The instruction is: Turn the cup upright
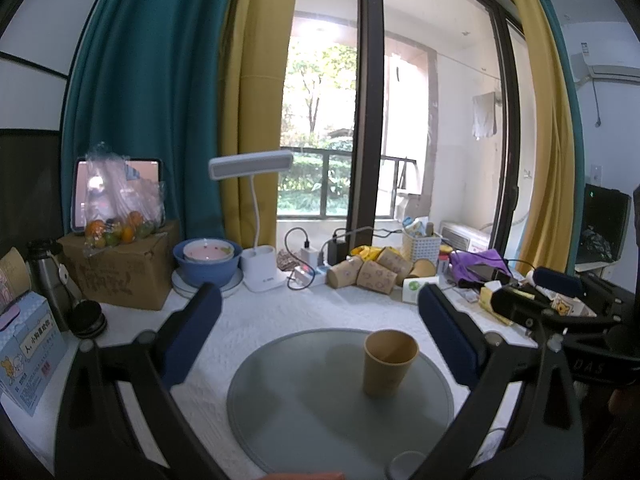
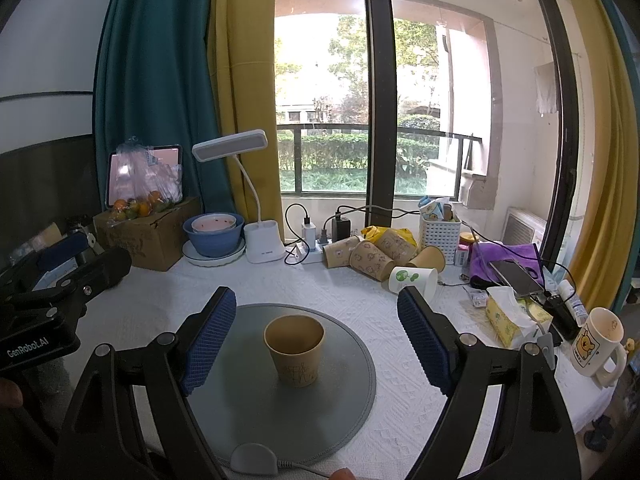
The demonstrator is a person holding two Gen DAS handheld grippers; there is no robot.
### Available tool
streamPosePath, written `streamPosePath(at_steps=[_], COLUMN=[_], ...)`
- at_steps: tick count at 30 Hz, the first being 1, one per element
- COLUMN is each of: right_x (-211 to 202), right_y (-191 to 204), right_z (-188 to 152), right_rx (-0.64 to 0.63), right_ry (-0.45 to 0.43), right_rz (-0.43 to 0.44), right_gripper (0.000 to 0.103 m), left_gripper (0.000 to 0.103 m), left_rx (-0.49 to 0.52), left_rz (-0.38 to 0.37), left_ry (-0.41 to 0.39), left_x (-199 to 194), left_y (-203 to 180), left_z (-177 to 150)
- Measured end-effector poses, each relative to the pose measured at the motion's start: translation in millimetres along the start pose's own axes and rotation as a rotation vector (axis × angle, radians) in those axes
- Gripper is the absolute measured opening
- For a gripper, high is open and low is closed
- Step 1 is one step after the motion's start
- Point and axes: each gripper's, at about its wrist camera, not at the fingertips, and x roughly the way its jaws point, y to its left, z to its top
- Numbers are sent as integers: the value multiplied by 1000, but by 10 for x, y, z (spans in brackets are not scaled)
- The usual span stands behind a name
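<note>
A tan paper cup [image 1: 389, 362] stands upright, mouth up, on a round grey mat [image 1: 304, 408]; it also shows in the right wrist view [image 2: 295, 350] on the same mat [image 2: 256, 400]. My left gripper [image 1: 320, 334] is open and empty, the cup between and just beyond its blue pads, nearer the right one. My right gripper [image 2: 316, 338] is open and empty, with the cup between its pads, touching neither. The right gripper's body shows at the right of the left view [image 1: 560, 312].
Several paper cups [image 2: 372, 254] lie tipped at the back, by a white basket [image 2: 440, 236], desk lamp [image 2: 260, 240], blue bowl [image 2: 214, 236] and cardboard box [image 2: 148, 236]. A tissue pack [image 2: 516, 316], phone [image 2: 516, 278] and bear mug [image 2: 598, 346] sit at the right.
</note>
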Motion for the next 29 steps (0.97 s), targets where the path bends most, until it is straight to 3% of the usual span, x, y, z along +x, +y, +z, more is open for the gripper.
streamPosePath(at_steps=[29], right_x=[12], right_y=[12], right_z=[-22], right_rx=[-5], right_ry=[7], right_rz=[3], right_gripper=[85], left_gripper=[99], left_rx=[-10], left_rz=[-8], left_ry=[-5], left_x=[-30], left_y=[18], left_z=[-60])
